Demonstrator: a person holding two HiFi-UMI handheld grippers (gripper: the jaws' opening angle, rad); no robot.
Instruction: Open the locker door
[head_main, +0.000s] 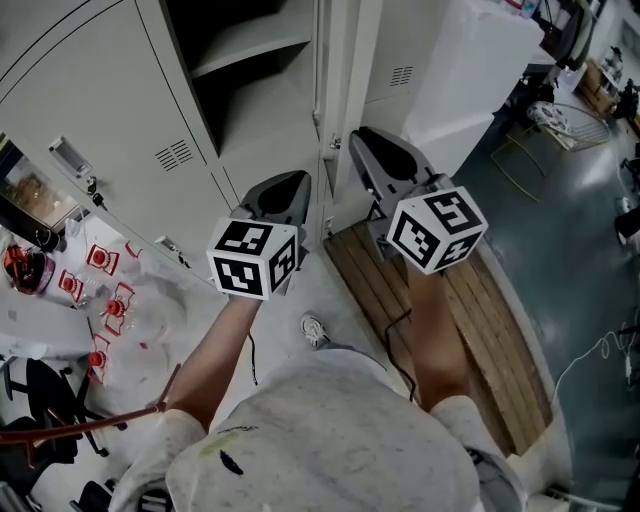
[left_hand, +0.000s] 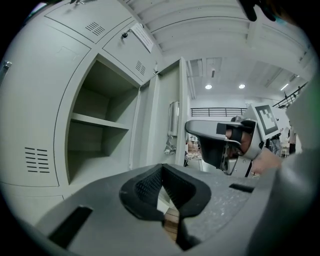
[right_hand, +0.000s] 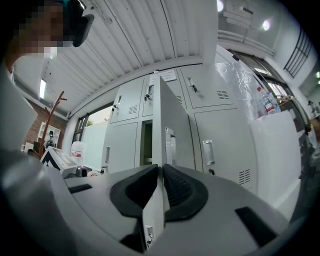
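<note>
The grey locker door stands swung out, edge-on to me, and the compartment behind it with a shelf is open to view. My right gripper is at the door's free edge. In the right gripper view the door runs straight between the two dark pads, and the right gripper is shut on that edge, below the door's handle. My left gripper hangs to the left of the door, before the open compartment. In its own view the left gripper has its tips together and holds nothing.
Wooden floor boards lie under the right arm. A white table with small red items stands at the left. A tall white block stands right of the lockers. The neighbouring locker doors, one with a handle, are closed.
</note>
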